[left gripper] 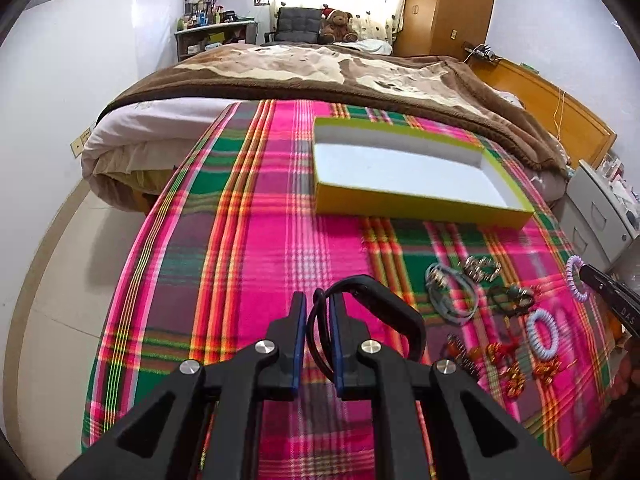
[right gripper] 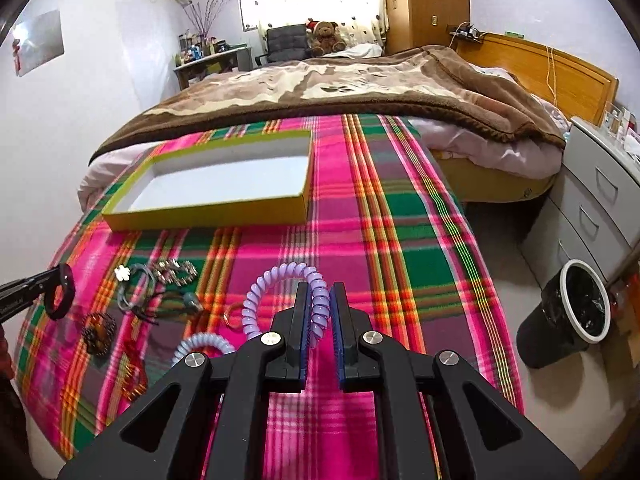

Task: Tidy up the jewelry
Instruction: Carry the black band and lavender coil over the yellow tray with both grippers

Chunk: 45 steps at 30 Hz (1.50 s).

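Observation:
An empty yellow-green box [left gripper: 420, 204] with a white inside lies on the plaid cloth; it also shows in the right wrist view [right gripper: 208, 212]. My left gripper [left gripper: 319, 300] is shut on a black bracelet [left gripper: 396, 312] and holds it above the cloth. My right gripper [right gripper: 320, 292] is shut on a purple spiral hair tie [right gripper: 280, 280], lifted off the cloth. A pile of jewelry [left gripper: 480, 292] lies in front of the box: a blue spiral tie [left gripper: 542, 334], grey bangles, silver and gold pieces. The pile also shows in the right wrist view [right gripper: 160, 288].
The plaid cloth [left gripper: 260, 260] covers a table in front of a bed with a brown blanket [left gripper: 320, 68]. A grey drawer unit [right gripper: 600, 200] and a black bin [right gripper: 568, 312] stand on the right.

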Each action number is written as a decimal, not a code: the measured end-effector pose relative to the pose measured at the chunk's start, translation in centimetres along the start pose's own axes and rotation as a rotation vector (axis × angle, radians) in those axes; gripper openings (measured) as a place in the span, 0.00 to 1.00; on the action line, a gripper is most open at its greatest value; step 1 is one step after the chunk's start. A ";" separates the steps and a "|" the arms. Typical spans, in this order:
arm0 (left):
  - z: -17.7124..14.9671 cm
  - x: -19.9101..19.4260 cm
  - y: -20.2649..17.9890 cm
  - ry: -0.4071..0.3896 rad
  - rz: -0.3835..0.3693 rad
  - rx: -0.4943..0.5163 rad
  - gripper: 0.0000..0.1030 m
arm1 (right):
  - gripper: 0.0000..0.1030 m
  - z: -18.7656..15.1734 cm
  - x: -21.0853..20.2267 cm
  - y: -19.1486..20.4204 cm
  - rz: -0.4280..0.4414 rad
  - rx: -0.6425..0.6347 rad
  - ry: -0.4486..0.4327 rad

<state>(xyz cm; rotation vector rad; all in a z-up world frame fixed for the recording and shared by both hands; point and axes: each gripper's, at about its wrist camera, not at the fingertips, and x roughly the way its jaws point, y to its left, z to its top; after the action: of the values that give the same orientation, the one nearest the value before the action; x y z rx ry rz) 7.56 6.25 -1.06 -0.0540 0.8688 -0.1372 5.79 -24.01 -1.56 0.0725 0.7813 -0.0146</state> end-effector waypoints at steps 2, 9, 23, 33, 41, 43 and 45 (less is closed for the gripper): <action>0.9 -0.1 -0.5 -0.009 -0.019 0.002 0.12 | 0.10 0.9 -0.2 0.3 0.007 0.002 -0.014; 4.9 0.4 -1.8 -0.056 -0.059 0.017 0.12 | 0.10 4.7 0.2 1.9 0.046 -0.027 -0.055; 11.2 6.2 -2.8 -0.037 -0.104 0.025 0.12 | 0.10 11.2 8.3 3.2 0.053 -0.058 0.010; 13.7 11.3 -3.2 0.044 -0.139 0.002 0.12 | 0.10 13.2 13.5 3.1 0.043 -0.058 0.080; 14.0 13.9 -3.2 0.085 -0.111 -0.001 0.12 | 0.10 13.2 16.5 3.9 0.027 -0.092 0.134; 13.9 14.4 -3.1 0.098 -0.101 -0.002 0.12 | 0.10 13.2 16.9 4.0 0.026 -0.098 0.141; 13.8 14.7 -3.1 0.109 -0.097 0.000 0.12 | 0.10 13.1 17.2 4.0 0.024 -0.102 0.149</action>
<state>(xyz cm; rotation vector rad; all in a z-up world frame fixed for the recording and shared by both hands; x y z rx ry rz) 27.16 1.01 -3.03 -0.0897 0.9755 -0.2321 27.40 -20.68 -4.17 -0.0145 0.9284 0.0540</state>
